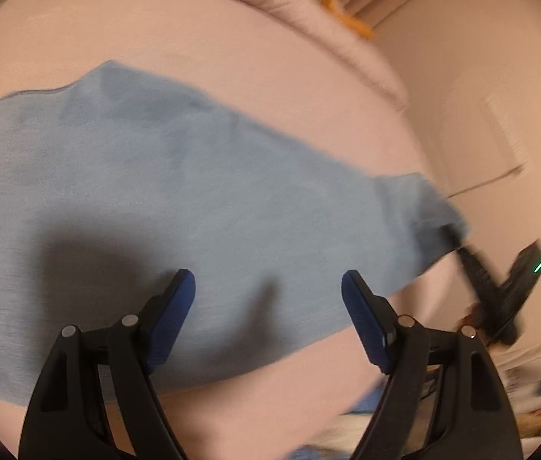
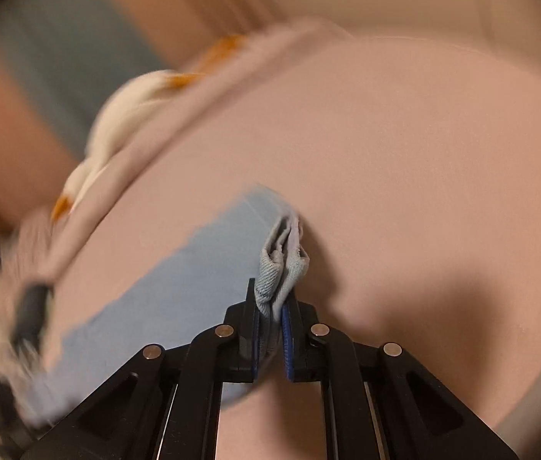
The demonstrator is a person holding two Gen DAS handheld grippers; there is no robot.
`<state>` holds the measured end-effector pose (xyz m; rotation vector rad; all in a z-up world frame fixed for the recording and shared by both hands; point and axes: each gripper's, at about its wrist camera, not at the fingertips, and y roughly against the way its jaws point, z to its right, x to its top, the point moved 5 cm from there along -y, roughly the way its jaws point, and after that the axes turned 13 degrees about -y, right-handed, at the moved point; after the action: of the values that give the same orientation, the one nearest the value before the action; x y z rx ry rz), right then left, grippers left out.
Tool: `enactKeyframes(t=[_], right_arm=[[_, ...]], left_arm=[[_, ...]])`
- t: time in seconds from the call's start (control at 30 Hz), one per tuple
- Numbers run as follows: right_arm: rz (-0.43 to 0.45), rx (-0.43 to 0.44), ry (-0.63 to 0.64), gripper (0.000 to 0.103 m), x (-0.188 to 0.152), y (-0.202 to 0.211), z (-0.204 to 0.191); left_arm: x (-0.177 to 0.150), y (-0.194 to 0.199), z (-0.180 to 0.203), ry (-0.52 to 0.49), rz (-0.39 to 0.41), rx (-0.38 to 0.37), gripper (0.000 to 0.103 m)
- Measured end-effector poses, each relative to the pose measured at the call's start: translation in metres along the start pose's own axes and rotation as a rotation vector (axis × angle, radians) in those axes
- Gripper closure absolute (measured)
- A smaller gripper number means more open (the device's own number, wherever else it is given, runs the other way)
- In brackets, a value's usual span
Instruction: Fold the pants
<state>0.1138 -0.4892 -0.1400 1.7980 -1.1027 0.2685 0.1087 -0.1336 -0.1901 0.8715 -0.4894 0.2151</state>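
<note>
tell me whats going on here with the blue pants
A person with a gripper in each hand is folding light blue pants spread on a pink bed. The right gripper is shut on a bunched end of the fabric. The left gripper hangs open above the middle of the pants, holding nothing.

A pink bedsheet (image 1: 232,38) covers the bed, with a blurred white-and-orange plush toy (image 2: 124,115) beside its far edge.

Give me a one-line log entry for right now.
step: fold pants | right tool: shut on pants hem | left tool: open above pants | surface: pink bed
</note>
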Motion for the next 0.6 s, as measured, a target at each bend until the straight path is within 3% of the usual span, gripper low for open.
enactKeyframes(t=[0.1, 0.3, 0.37, 0.5, 0.53, 0.57, 0.6], right_arm=[[0.053, 0.021, 0.208, 0.092, -0.012, 0.014, -0.052], [0.063, 0.102, 0.516, 0.092, -0.074, 0.017, -0.133], [0.044, 0.102, 0.599, 0.092, -0.097, 0.007, -0.152], [-0.003, 0.14, 0.698, 0.092, -0.134, 0.0, -0.172], [-0.007, 0.15, 0.728, 0.092, -0.144, 0.0, -0.178], [-0.011, 0.154, 0.743, 0.092, -0.149, -0.001, -0.182], [-0.022, 0.158, 0.767, 0.092, -0.156, -0.002, -0.186]], left_arm=[[0.012, 0.005, 0.012, 0.063, 0.059, -0.15, 0.021], [0.021, -0.002, 0.023, 0.149, 0.098, -0.322, 0.019], [0.027, -0.01, 0.024, 0.177, 0.097, -0.358, 0.015], [0.024, -0.026, 0.008, 0.262, 0.06, -0.375, 0.016], [0.023, -0.029, 0.004, 0.282, 0.059, -0.379, 0.021], [0.023, -0.029, 0.001, 0.289, 0.066, -0.385, 0.038], [0.024, -0.027, -0.001, 0.286, 0.072, -0.379, 0.049]])
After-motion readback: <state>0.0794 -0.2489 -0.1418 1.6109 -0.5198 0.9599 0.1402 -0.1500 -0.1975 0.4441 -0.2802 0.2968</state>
